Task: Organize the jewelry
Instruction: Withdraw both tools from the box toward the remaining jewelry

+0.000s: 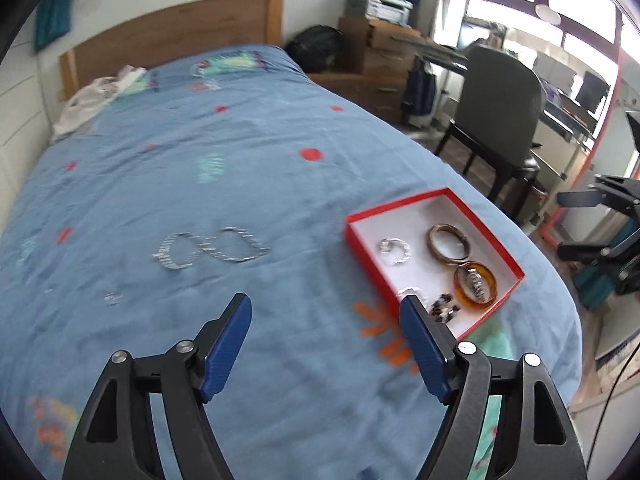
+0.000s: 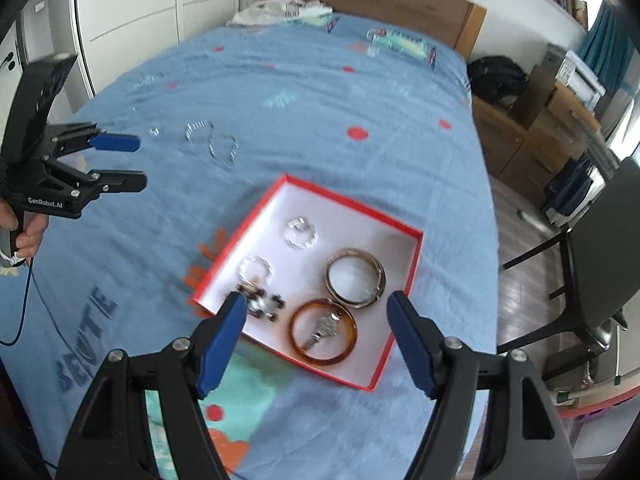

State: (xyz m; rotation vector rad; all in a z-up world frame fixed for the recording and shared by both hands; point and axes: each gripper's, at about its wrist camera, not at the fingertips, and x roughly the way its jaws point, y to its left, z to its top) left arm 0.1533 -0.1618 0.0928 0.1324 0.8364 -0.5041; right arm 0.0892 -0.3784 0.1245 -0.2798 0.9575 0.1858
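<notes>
A red-rimmed box (image 1: 486, 222) (image 2: 352, 200) with a white inside lies on the blue bedspread. In it lie a bronze bangle (image 1: 448, 242) (image 2: 354, 277), an amber bangle (image 1: 475, 285) (image 2: 323, 332) with a small watch (image 2: 325, 329) inside it, two clear bracelets (image 2: 300, 233) (image 2: 256, 269) and a dark beaded piece (image 2: 266, 305). A silver chain (image 1: 210, 250) (image 2: 214, 142) and a small silver piece (image 1: 113, 297) (image 2: 153, 132) lie loose on the bedspread. My left gripper (image 1: 326, 308) (image 2: 136, 162) is open and empty, above the bedspread between chain and box. My right gripper (image 2: 316, 304) (image 1: 588, 196) is open and empty, above the box's near edge.
The bed (image 1: 160, 184) has a wooden headboard (image 1: 172, 36) and crumpled white cloth (image 1: 96, 96) at its far end. A dark chair (image 1: 496, 120) (image 2: 592, 248), cardboard boxes (image 2: 528, 136) and a black bag (image 2: 496, 76) stand beside the bed.
</notes>
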